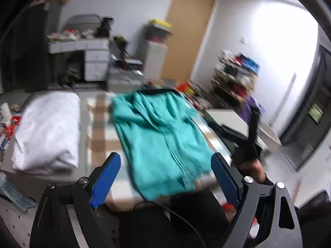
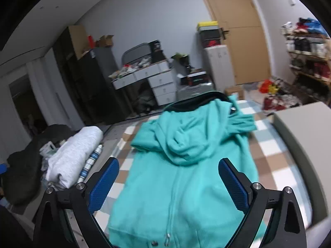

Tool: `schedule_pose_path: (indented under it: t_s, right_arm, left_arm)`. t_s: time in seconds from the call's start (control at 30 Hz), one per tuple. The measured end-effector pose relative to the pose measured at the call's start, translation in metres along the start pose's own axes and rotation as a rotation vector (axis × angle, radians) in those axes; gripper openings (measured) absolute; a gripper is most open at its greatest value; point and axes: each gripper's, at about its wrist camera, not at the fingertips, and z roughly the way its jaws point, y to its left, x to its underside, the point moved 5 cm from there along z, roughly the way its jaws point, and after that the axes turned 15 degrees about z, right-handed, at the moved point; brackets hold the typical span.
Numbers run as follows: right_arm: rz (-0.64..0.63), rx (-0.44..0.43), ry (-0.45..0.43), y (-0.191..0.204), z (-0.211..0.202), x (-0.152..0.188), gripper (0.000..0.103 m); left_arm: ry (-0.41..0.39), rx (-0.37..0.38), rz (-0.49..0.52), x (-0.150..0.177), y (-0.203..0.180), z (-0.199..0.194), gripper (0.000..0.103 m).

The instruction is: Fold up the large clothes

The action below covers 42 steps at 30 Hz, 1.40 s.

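The hoodie lies flat on the checked cloth, with folded bedding to its left.

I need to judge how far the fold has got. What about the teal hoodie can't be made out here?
- Left wrist view: teal hoodie is motion-blurred; its near hem is cut off behind the left gripper.
- Right wrist view: its bottom hem runs off the lower edge, past the right gripper.
- Its back: hidden in both.

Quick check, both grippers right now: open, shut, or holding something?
Left gripper: open, holding nothing; the teal hoodie lies beyond its fingers.
Right gripper: open, holding nothing, above the hoodie.
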Motion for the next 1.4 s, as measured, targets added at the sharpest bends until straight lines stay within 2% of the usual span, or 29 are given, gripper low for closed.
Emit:
schedule_pose_path:
  t_s: [0.07, 0.1, 0.13, 0.2, 0.23, 0.27, 0.33, 0.37, 0.4, 0.47, 0.57, 0.63, 0.77, 0.83, 0.97, 1.03, 1.1, 1.13, 1.2, 1.27, 1.33, 1.4]
  right_arm:
    - [0.01, -0.005, -0.007, -0.002, -0.011, 0.01, 0.098]
    - [0.017, -0.003, -0.009, -0.003, -0.015, 0.016, 0.098]
    - [0.024, 0.004, -0.012, -0.007, -0.017, 0.021, 0.099]
    - [0.052, 0.029, -0.012, -0.017, -0.017, 0.033, 0.099]
    - [0.059, 0.036, -0.011, -0.022, -0.016, 0.037, 0.099]
    - [0.057, 0.035, -0.009, -0.025, -0.016, 0.041, 0.099]
    - [0.035, 0.029, 0.017, -0.033, -0.012, 0.051, 0.099]
    - [0.036, 0.029, 0.022, -0.036, -0.012, 0.054, 0.099]
    - [0.042, 0.028, 0.025, -0.042, -0.013, 0.057, 0.099]
    - [0.053, 0.041, 0.019, -0.052, -0.013, 0.058, 0.099]
    - [0.08, 0.087, 0.022, -0.075, -0.011, 0.053, 0.099]
    - [0.155, 0.128, 0.046, -0.103, -0.004, 0.05, 0.099]
    - [0.331, 0.165, 0.102, -0.148, 0.004, 0.054, 0.099]
    - [0.413, 0.14, 0.11, -0.164, 0.002, 0.06, 0.099]
    - [0.376, 0.138, 0.097, -0.157, -0.001, 0.063, 0.099]
    - [0.331, 0.137, 0.083, -0.146, 0.0, 0.063, 0.099]
    - [0.307, 0.125, 0.085, -0.136, 0.004, 0.062, 0.099]
    - [0.307, 0.113, 0.091, -0.131, 0.006, 0.063, 0.099]
    - [0.316, 0.08, 0.097, -0.125, 0.007, 0.064, 0.099]
    - [0.315, 0.068, 0.095, -0.12, 0.006, 0.066, 0.099]
    - [0.306, 0.066, 0.087, -0.118, 0.004, 0.069, 0.099]
    - [0.302, 0.071, 0.092, -0.119, 0.003, 0.072, 0.099]
  left_arm:
    - [0.056, 0.102, -0.026, 0.014, -0.005, 0.025, 0.088]
    - [0.082, 0.11, -0.04, 0.021, -0.004, 0.041, 0.088]
    - [0.117, 0.09, -0.048, 0.029, 0.0, 0.061, 0.088]
    - [0.205, -0.046, -0.054, 0.047, 0.02, 0.114, 0.088]
    - [0.24, -0.066, -0.088, 0.056, 0.034, 0.144, 0.088]
    - [0.267, -0.049, -0.119, 0.062, 0.042, 0.164, 0.088]
    - [0.311, 0.112, -0.261, 0.078, 0.058, 0.216, 0.088]
    - [0.324, 0.15, -0.317, 0.083, 0.065, 0.233, 0.088]
    - [0.32, 0.167, -0.343, 0.085, 0.07, 0.244, 0.088]
    - [0.329, 0.146, -0.332, 0.086, 0.079, 0.266, 0.088]
    - [0.355, 0.215, -0.378, 0.088, 0.082, 0.289, 0.088]
    - [0.381, 0.261, -0.423, 0.093, 0.089, 0.3, 0.088]
    - [0.394, 0.25, -0.433, 0.094, 0.09, 0.292, 0.088]
    - [0.379, 0.26, -0.435, 0.095, 0.09, 0.275, 0.088]
    - [0.298, 0.227, -0.35, 0.073, 0.081, 0.234, 0.088]
    - [0.273, 0.152, -0.258, 0.061, 0.073, 0.216, 0.088]
    - [0.28, 0.124, -0.201, 0.056, 0.067, 0.218, 0.088]
    - [0.309, 0.129, -0.198, 0.059, 0.067, 0.227, 0.088]
    - [0.355, 0.117, -0.257, 0.069, 0.077, 0.245, 0.088]
    - [0.391, 0.195, -0.298, 0.078, 0.082, 0.267, 0.088]
    - [0.431, 0.184, -0.337, 0.086, 0.09, 0.279, 0.088]
    - [0.44, 0.217, -0.352, 0.09, 0.094, 0.288, 0.088]
